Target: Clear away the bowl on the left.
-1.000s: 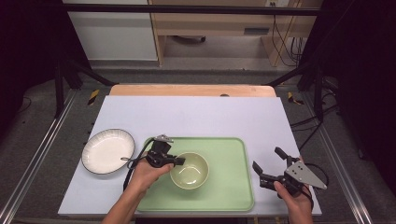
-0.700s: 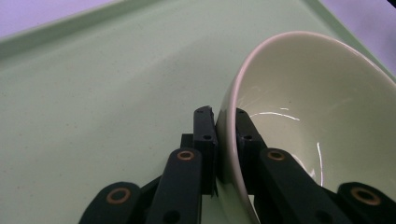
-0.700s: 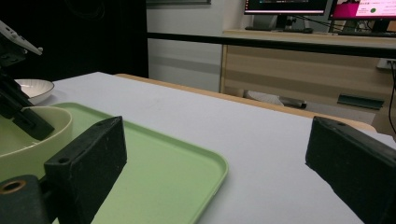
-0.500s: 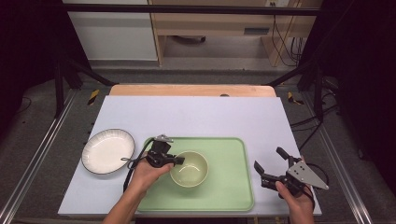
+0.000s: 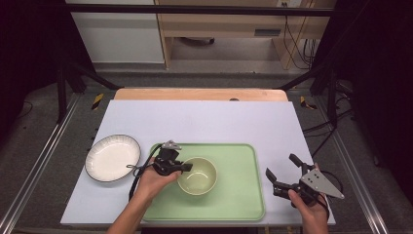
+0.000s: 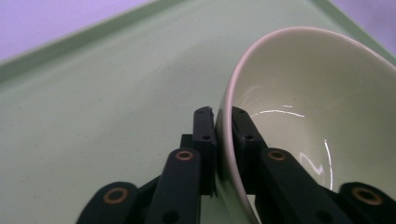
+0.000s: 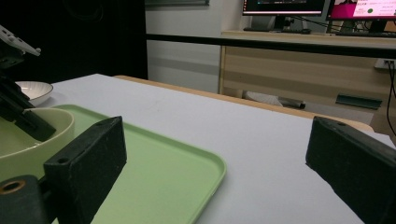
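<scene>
A pale green bowl (image 5: 198, 176) rests on the green tray (image 5: 241, 195) toward its left side. My left gripper (image 5: 182, 167) is shut on the bowl's left rim. In the left gripper view one black jaw sits outside the bowl (image 6: 299, 116) and the other inside, pinching the wall above the tray (image 6: 102, 116). My right gripper (image 5: 281, 174) hovers off the tray's right edge over the white table, jaws wide open and empty. The right gripper view looks left across the tray (image 7: 177, 158) to the bowl (image 7: 32, 140) and the left gripper (image 7: 18, 116).
A white ribbed plate (image 5: 112, 158) lies on the table left of the tray, also visible far off as the plate (image 7: 32, 91). The table's wooden back edge (image 5: 199, 94) and a desk with monitors (image 7: 299, 7) lie beyond. Dark frame rails flank the table.
The right gripper has drifted slightly right and toward the front edge. The left gripper and bowl have stayed in place.
</scene>
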The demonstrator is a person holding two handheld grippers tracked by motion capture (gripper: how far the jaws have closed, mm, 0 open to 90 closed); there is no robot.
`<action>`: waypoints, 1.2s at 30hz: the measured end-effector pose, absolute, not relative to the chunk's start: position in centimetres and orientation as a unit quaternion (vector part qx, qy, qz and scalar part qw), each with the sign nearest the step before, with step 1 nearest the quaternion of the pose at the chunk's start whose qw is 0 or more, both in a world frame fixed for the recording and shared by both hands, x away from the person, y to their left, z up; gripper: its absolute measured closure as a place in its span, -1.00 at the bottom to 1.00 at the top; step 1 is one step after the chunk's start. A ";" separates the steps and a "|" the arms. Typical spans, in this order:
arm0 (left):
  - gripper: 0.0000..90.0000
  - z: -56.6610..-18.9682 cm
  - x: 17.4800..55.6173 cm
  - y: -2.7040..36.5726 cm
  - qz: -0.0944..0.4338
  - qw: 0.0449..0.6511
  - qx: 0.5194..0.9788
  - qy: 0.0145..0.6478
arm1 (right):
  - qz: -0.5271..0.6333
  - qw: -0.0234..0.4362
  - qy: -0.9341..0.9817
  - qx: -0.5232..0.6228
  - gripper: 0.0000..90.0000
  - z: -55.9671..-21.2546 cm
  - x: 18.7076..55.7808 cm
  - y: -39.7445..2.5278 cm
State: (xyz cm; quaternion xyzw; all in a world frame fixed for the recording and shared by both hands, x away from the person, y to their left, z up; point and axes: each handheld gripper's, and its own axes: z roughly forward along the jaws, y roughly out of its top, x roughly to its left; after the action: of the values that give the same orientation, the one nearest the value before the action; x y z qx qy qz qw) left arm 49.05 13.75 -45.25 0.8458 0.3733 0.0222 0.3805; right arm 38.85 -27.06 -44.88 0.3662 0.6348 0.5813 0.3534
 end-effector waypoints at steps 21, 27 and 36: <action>-0.80 -41.8 48.0 16.1 0.073 0.528 0.783 0.322 | 0.579 0.351 0.633 0.374 -0.89 -45.0 38.9 -27.2; -0.80 -41.4 46.7 16.4 0.090 0.542 0.780 0.300 | 0.579 0.351 0.636 0.370 -0.90 -45.0 38.9 -27.0; -0.81 -41.1 45.6 17.3 0.102 0.551 0.777 0.288 | 0.580 0.349 0.636 0.371 -0.90 -45.0 38.9 -27.2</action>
State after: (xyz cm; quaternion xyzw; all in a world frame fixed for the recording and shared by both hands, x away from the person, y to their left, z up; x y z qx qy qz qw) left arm 45.59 17.28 -41.13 0.7767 0.2880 0.1024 0.5507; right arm 38.89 -27.18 -44.98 0.3712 0.6359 0.5796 0.3491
